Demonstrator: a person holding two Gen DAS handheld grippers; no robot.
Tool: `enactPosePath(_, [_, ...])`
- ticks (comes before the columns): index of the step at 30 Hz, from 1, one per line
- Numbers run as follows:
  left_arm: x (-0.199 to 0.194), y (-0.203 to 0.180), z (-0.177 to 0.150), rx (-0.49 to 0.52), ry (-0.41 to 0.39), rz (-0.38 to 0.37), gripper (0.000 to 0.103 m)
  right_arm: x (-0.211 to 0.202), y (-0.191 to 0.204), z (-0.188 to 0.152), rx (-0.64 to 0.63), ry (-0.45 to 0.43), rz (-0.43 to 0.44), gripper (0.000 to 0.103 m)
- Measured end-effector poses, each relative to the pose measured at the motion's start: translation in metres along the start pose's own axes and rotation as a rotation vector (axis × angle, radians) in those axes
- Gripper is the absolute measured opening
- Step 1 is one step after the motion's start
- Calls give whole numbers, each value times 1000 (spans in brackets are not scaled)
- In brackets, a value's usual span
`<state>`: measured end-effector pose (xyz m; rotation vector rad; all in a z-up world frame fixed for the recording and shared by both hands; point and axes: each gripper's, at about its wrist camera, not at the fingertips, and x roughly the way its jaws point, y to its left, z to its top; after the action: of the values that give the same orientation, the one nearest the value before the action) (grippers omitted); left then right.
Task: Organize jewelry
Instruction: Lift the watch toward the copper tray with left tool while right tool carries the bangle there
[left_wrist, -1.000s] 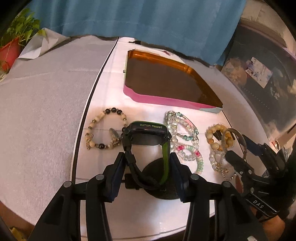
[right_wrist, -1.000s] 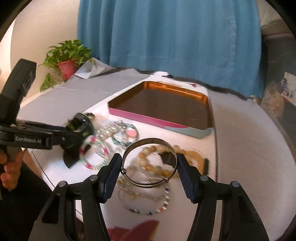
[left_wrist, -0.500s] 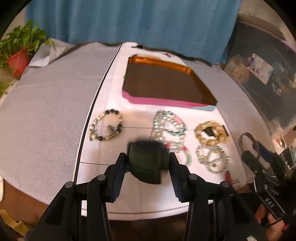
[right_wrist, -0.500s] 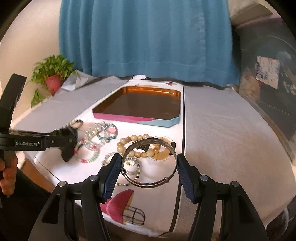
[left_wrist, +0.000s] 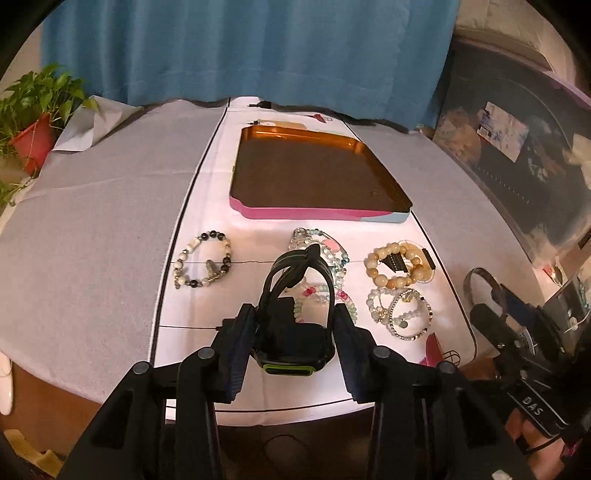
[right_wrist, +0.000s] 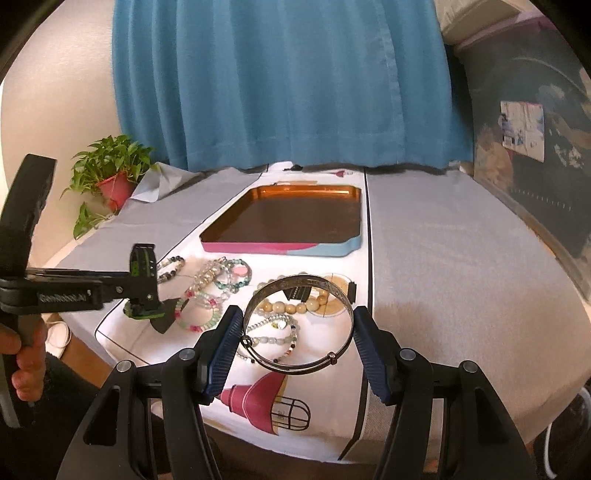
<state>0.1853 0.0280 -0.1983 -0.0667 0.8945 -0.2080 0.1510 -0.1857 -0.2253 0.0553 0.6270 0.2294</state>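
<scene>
My left gripper (left_wrist: 293, 334) is shut on a black watch with green trim (left_wrist: 291, 339) and holds it above the table's front edge, strap loop pointing forward; it also shows in the right wrist view (right_wrist: 142, 291). My right gripper (right_wrist: 297, 332) is shut on a silver bangle (right_wrist: 299, 325), held above the near right of the cloth. A copper tray with a pink and blue rim (left_wrist: 314, 177) (right_wrist: 291, 225) lies empty at the back. Beaded bracelets lie in front of it: a black and white one (left_wrist: 203, 264), a pastel pile (left_wrist: 325, 273), an amber one (left_wrist: 393, 264) and a thin one (left_wrist: 402, 314).
The jewelry lies on a white cloth runner (left_wrist: 207, 229) over a grey tablecloth (left_wrist: 92, 229). A potted plant (left_wrist: 29, 110) stands at the far left. A blue curtain (right_wrist: 280, 81) hangs behind the table. Dark furniture (left_wrist: 517, 166) stands to the right.
Both grippers have lifted and drawn back from the table with the watch and the bangle. The watch has turned in the left jaws, its strap loop now pointing forward.
</scene>
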Motion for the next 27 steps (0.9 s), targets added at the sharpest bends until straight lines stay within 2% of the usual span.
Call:
enactPosePath(4, [-2, 1, 1, 15, -4, 3, 38, 7, 1, -1, 11, 15, 5, 61])
enactPosePath(8, [-1, 12, 3, -54, 2, -29, 38, 14, 3, 1, 17, 30, 19, 61])
enactPosePath(12, [-1, 11, 3, -58, 9, -23, 37, 10, 5, 9, 31, 28, 38, 61])
enactPosePath(15, [-7, 2, 9, -38, 8, 24, 37, -1, 3, 21, 63, 4, 62, 61])
enactPosePath(27, [-63, -33, 54, 3, -128, -43, 36, -28, 1, 72, 86, -7, 51, 61])
